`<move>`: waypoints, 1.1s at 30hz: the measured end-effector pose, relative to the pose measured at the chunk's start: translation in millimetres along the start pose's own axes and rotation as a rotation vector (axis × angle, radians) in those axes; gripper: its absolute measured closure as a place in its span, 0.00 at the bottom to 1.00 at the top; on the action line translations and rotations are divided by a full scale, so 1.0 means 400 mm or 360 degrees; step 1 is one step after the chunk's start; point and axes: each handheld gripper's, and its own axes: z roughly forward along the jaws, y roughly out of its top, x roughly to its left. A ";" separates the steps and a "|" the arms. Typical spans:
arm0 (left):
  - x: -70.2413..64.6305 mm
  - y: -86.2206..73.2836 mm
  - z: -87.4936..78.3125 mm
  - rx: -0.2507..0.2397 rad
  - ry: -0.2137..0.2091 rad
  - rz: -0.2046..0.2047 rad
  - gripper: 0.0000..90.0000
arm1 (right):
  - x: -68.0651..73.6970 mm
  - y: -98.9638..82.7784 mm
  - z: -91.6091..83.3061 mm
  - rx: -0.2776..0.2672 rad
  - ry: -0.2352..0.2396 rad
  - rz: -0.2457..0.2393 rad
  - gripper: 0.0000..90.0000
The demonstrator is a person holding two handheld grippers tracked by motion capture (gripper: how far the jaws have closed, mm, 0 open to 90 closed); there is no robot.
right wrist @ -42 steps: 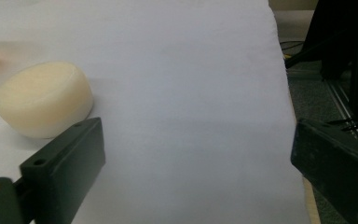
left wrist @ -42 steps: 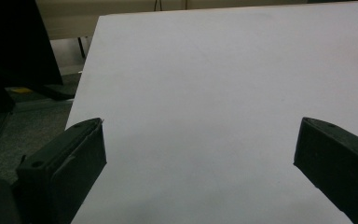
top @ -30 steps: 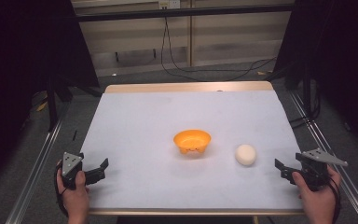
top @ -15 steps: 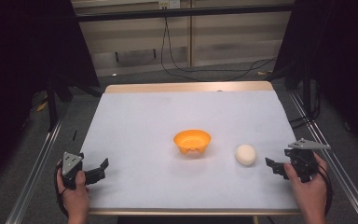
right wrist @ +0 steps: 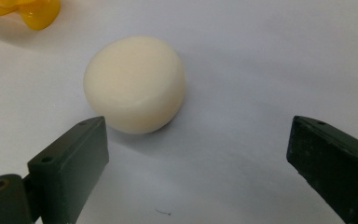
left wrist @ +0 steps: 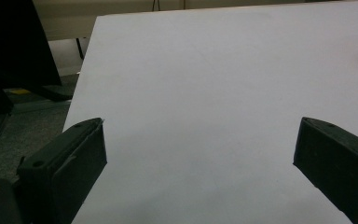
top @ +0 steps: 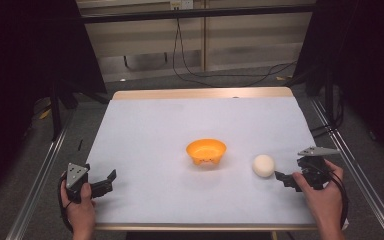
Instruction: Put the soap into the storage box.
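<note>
High view: orange bowl [top: 206, 151] centre frame on white counter [top: 180, 125], cream ball [top: 263, 165] beside right tool [top: 283, 177], jaws apart; left tool [top: 107, 182] lower left, jaws apart.

Your worktop [top: 145, 130] wears a pale sheet, its wooden edge showing at the far side. Beyond it you face grey floor [top: 145, 82], trailing black cables [top: 190, 60], a beige panelled wall [top: 250, 45], and dark curtains [top: 25, 75] flanking both sides.
</note>
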 end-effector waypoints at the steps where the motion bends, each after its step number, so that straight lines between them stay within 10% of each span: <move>1: 0.000 0.000 0.000 0.0000 0.0000 -0.0001 0.03 | 0.001 0.001 0.001 0.0009 -0.0002 0.0007 0.06; 33: 0.001 0.000 -0.001 -0.0004 0.0018 -0.0012 0.02 | 0.050 0.067 0.041 0.0068 0.0089 -0.0019 0.04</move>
